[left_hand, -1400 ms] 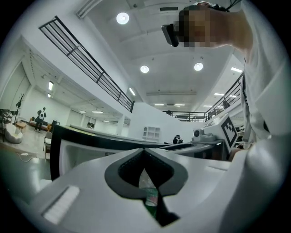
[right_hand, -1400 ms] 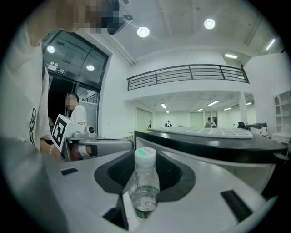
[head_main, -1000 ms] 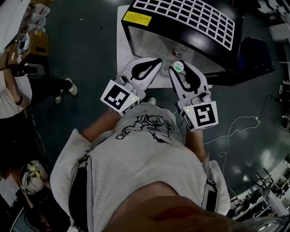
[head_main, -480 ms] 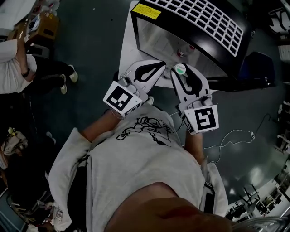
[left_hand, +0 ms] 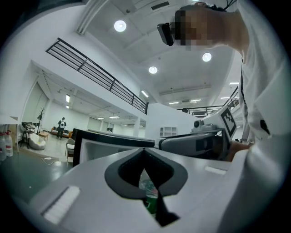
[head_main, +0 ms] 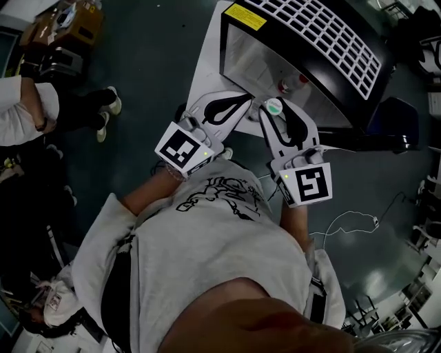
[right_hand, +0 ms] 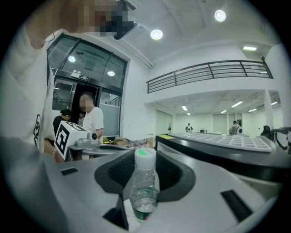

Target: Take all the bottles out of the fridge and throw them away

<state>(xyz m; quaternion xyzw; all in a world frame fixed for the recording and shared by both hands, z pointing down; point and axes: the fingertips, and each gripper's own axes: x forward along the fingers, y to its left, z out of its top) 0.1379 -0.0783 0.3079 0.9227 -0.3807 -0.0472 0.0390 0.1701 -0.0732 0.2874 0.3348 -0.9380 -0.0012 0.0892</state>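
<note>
A black fridge [head_main: 310,34] with a white grid top stands open ahead of me, and one clear bottle [head_main: 289,84] stands inside near its front. My right gripper [head_main: 274,105] is shut on another clear bottle [right_hand: 144,182] with a white-green cap and a green label, held upright just outside the opening. My left gripper [head_main: 242,96] is beside it on the left, its tips together with nothing between them. In the left gripper view a bit of green label [left_hand: 152,198] shows through the slit below the jaw tips. I cannot tell where that bottle stands.
The fridge sits on a white stand [head_main: 207,76]. A person in a white shirt [head_main: 17,110] stands at the left, with boxes [head_main: 69,21] behind. A dark blue object [head_main: 396,117] is to the right of the fridge. A thin cable [head_main: 351,217] lies on the dark floor.
The fridge has slid right and up in the head view. Both grippers stand a little further from its opening. The bottle stays in the right gripper.
</note>
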